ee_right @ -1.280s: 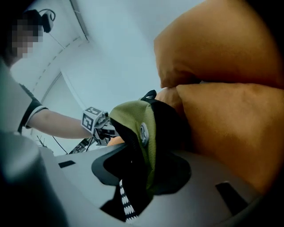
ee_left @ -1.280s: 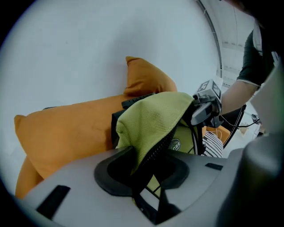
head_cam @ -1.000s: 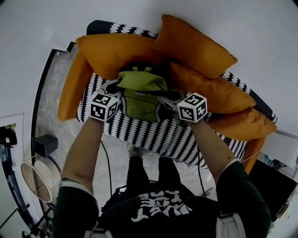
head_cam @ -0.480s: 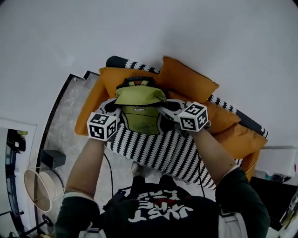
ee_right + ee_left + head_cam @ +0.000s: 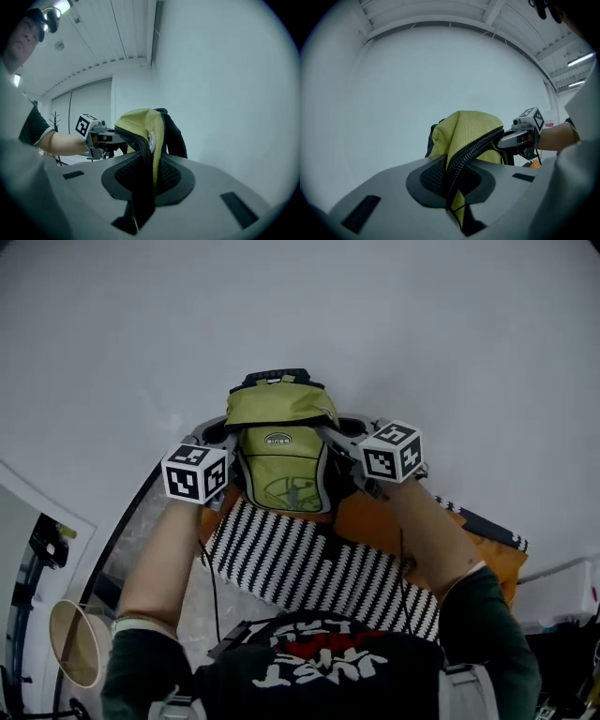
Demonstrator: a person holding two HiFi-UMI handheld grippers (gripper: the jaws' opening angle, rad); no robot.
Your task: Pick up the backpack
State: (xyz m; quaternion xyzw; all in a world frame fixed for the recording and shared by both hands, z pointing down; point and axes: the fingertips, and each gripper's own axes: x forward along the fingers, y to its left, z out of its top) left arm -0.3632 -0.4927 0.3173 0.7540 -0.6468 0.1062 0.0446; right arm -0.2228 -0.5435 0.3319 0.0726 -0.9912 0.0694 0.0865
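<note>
White wall (image 5: 422, 324) across most of the head view, far more of it than a second ago. Below, only a strip of the striped sofa cover (image 5: 319, 568) and a little of the orange cushions (image 5: 375, 517), which filled the middle of the earlier frame. Lifted well clear of that sofa now, no longer lying among the cushions: olive-green backpack (image 5: 281, 442), upright in the air before the wall, black top handle uppermost, front pocket toward the camera. Gripped from both sides and hanging between the two tools. At its left edge, left gripper (image 5: 225, 432), jaws pressed together on black corrugated piping and green mesh, a fold of the fabric trailing down between them in the left gripper view. At its right edge, right gripper (image 5: 336, 434), likewise clamped on piping and green fabric in the right gripper view, pads tight against it. Both marker cubes higher in the head view than before, forearms stretched up and forward. Off at lower left, round pale basket (image 5: 75, 643) on the floor, as earlier.
</note>
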